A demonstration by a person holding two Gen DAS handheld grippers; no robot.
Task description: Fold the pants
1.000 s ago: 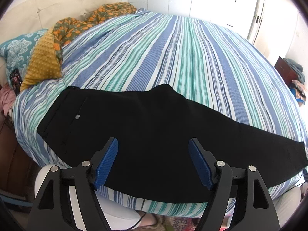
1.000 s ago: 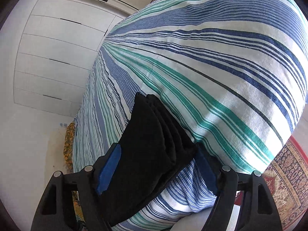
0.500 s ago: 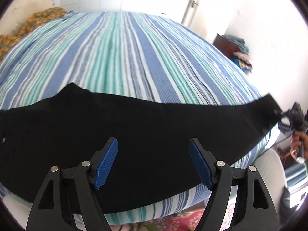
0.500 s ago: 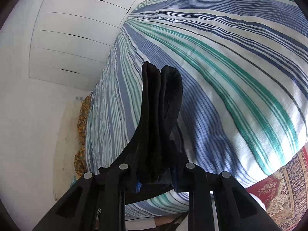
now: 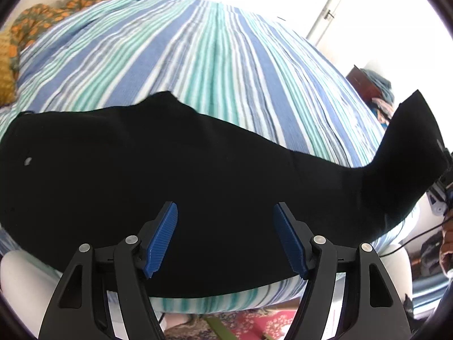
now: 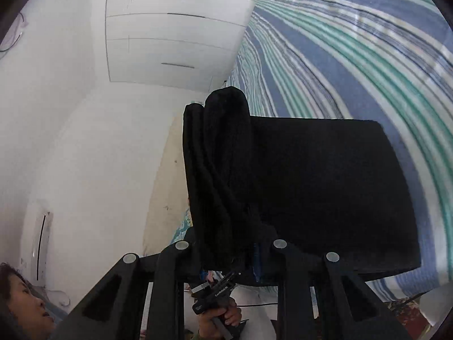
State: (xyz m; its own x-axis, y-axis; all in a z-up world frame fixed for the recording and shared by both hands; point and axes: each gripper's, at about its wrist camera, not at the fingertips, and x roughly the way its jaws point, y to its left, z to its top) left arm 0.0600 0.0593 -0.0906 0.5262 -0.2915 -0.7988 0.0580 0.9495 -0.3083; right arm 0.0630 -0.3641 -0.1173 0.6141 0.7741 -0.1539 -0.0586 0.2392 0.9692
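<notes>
Black pants (image 5: 198, 184) lie flat along the near edge of a striped bed (image 5: 212, 56), waist end at the left. My left gripper (image 5: 225, 205) hovers over their middle; its jaws are closing, the blue pads (image 5: 164, 235) stand well apart and nothing is pressed between them. The leg end (image 5: 410, 147) is raised off the bed at the right. In the right wrist view my right gripper (image 6: 229, 243) is shut on that bunched leg end (image 6: 220, 155), and the cloth (image 6: 325, 187) hangs away to the right over the bed (image 6: 354, 56).
An orange patterned blanket (image 5: 56, 8) and a yellow pillow (image 5: 5, 76) lie at the bed's far left. A dark stand with clothes (image 5: 373, 87) is at the right, a red rug (image 5: 254, 320) below. White wardrobe doors (image 6: 175, 28) and a person's hand (image 6: 223, 320) show in the right wrist view.
My right gripper shut on the leg end and lifted it off the bed, swinging up and sideways. The left view swung right, then back left and tilted down over the pants.
</notes>
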